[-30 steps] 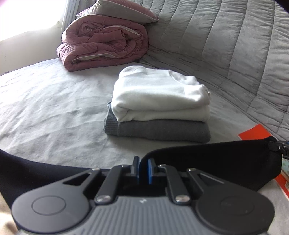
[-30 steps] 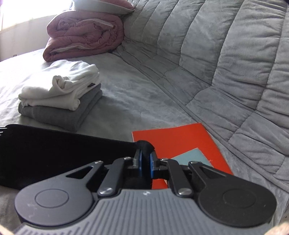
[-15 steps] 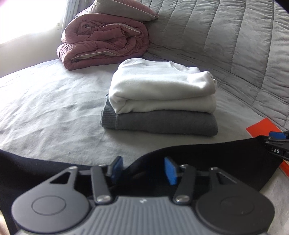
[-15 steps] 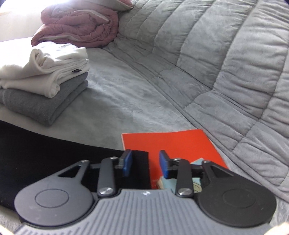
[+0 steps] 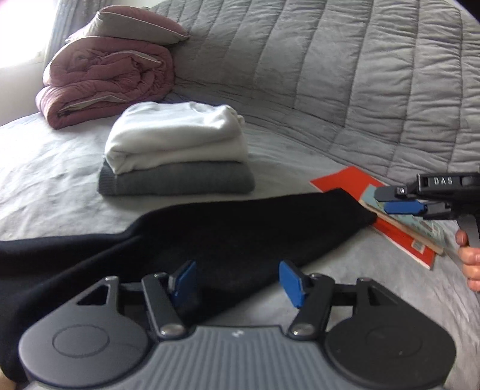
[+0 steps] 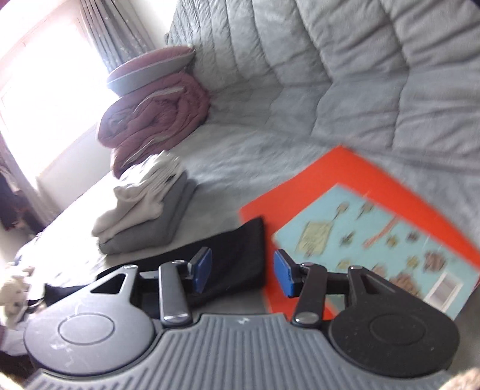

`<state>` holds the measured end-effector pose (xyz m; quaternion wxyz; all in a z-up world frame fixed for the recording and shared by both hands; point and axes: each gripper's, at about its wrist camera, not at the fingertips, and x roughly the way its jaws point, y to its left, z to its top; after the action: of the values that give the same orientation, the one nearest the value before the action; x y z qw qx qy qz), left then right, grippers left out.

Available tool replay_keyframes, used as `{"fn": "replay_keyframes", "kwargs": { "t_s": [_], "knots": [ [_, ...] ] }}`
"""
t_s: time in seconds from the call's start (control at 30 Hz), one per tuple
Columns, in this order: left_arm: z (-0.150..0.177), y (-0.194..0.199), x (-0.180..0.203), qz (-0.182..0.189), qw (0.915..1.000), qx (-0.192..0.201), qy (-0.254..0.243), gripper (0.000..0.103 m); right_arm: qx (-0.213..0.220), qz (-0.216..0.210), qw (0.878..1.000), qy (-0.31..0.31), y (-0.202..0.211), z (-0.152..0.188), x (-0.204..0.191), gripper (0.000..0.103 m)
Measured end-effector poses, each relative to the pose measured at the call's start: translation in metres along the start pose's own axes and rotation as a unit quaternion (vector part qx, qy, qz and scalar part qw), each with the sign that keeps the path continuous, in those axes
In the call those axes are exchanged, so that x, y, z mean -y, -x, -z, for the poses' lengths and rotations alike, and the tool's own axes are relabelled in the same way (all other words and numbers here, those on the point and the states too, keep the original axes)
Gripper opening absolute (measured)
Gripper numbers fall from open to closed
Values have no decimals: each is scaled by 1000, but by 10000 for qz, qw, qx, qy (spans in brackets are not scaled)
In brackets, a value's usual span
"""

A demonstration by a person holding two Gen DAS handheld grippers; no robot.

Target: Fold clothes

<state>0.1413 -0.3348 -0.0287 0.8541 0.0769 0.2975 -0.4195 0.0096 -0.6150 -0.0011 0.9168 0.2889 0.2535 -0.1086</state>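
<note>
A home bedroom or living room. A wide grey quilted sofa bed (image 5: 345, 75) fills the scene. At its far left, a rolled pink duvet (image 5: 105, 84) with a pillow (image 5: 132, 25) on top sits beside a bright curtained window (image 6: 45, 90).

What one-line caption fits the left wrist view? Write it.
Open left gripper above a black garment, folded white and grey clothes stacked behind.

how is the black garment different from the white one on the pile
The black garment lies spread in a long, low strip on the bed cover; the white garment is folded into a compact, thick bundle. The black one rests directly on the cover; the white one sits atop a folded grey garment. Neither is gripped.
</note>
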Motion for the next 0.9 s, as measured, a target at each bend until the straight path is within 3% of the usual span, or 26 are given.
{"fn": "replay_keyframes", "kwargs": {
  "t_s": [0.1, 0.13, 0.17, 0.2, 0.27, 0.33, 0.4, 0.53, 0.73, 0.8, 0.9],
  "knots": [
    [5, -1, 8, 57, 10000, -16, -63, 58, -329, -165, 9989, -278, -18, 7, -2, 50],
    [4, -3, 10, 29, 10000, -11, -37, 53, -337, -114, 9988, -334, -24, 9, -2, 49],
    [4, -5, 11, -7, 10000, -11, -4, 44, -258, -17, 9990, -365, -28, 10, -3, 42],
    [3, -7, 12, -43, 10000, -10, 6, 39, -157, 86, 9991, -388, -32, 10, -4, 28],
    [0, -10, 16, -88, 9999, 43, 27, 9, -30, 310, 9984, -462, -34, 7, -6, 5],
    [-4, -9, 19, -43, 9998, 182, 116, 1, 123, 504, 9976, -453, -31, 3, -12, 5],
    [-6, -11, 20, 82, 9997, 188, 157, 1, 330, 779, 9963, -169, -17, -1, -17, 5],
    [-6, -18, 23, 124, 9999, -8, -62, 6, 58, 1204, 9924, 248, -32, 7, -17, 5],
    [-13, 0, 10, -27, 9999, -38, -106, 35, 274, 1356, 9886, 586, -24, 5, -30, 27],
    [-16, 9, 1, -138, 9999, -31, -55, 39, 363, 1448, 9863, 700, -22, 4, -34, 43],
    [-21, 22, -21, -338, 9994, -15, 96, 48, 564, 1449, 9845, 816, -16, 2, -42, 45]
  ]
}}
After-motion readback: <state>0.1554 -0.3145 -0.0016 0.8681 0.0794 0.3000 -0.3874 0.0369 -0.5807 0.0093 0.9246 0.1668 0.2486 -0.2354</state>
